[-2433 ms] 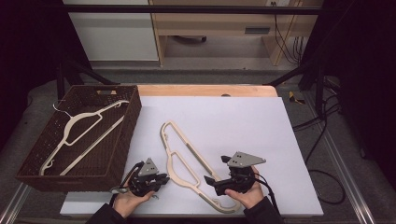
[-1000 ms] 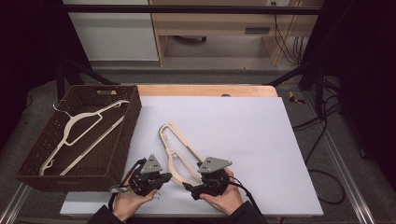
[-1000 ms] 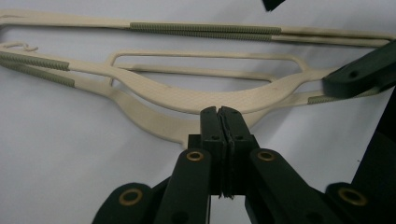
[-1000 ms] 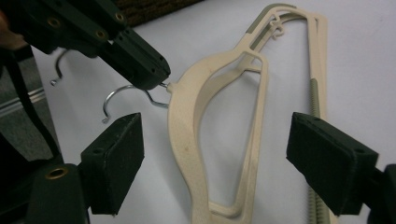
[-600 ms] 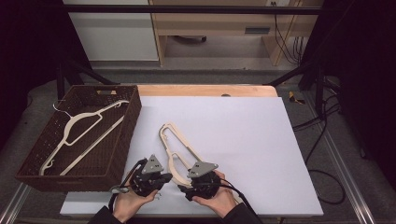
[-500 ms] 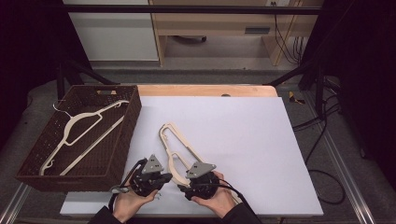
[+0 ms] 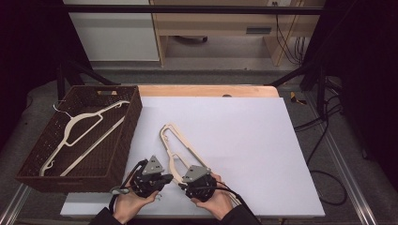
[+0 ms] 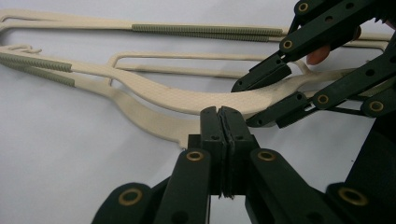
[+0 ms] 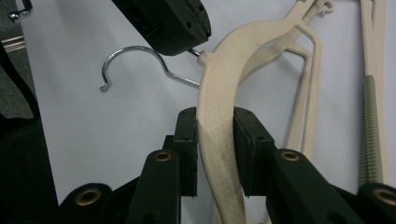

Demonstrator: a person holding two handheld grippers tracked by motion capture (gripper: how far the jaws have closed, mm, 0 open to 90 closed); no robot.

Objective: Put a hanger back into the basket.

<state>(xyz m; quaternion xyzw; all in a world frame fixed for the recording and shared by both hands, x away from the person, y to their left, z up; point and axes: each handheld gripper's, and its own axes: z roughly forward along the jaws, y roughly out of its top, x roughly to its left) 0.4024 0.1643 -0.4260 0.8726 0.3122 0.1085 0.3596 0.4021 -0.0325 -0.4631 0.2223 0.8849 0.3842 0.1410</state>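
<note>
The right tool (image 9: 215,149) has just been closing and now clamps the cream hanger's (image 9: 219,121) arm on the table (image 7: 244,126), the left tool (image 8: 223,135) shut on its neck.

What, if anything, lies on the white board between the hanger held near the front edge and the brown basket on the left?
Nothing visible blocks that path. The hanger is clamped by the right gripper; the shut left gripper sits beside it, and the basket wall stands next to it, already holding another hanger.
</note>
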